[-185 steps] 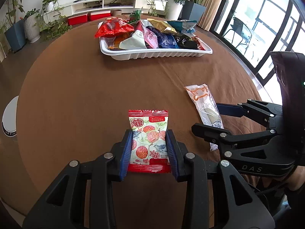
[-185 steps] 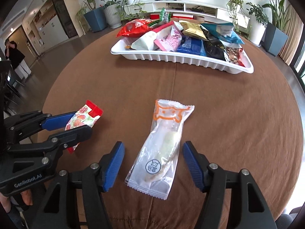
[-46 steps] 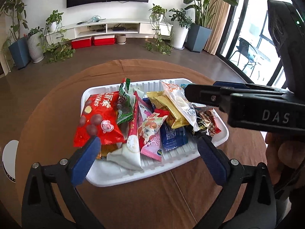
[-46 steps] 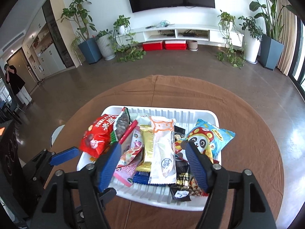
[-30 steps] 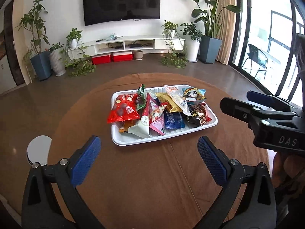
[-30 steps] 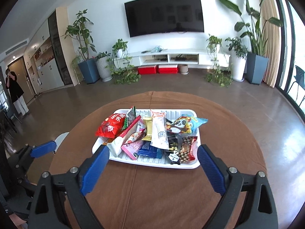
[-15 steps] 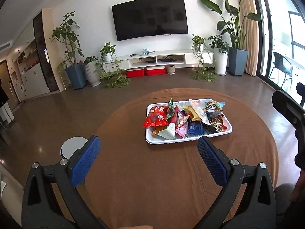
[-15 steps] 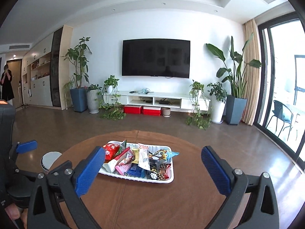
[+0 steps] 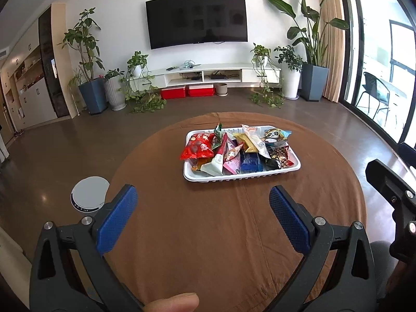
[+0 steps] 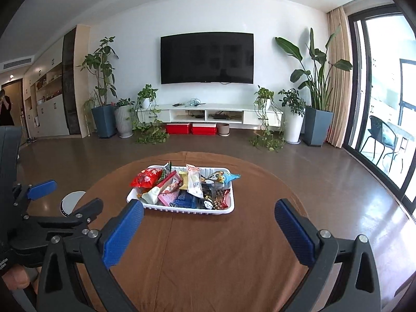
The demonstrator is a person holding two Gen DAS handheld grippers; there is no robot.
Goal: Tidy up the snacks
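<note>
Compared with six seconds ago: both packets once between the jaws are off the brown tablecloth; the long clear one now lies on the pile in the white tray. Left gripper and right gripper are drawn well back from the tray, jaws spread wide, nothing between them. Tray contents: red bag, panda packet, pink pouch, dark blue wrapper; others overlap, labels unreadable.
</note>
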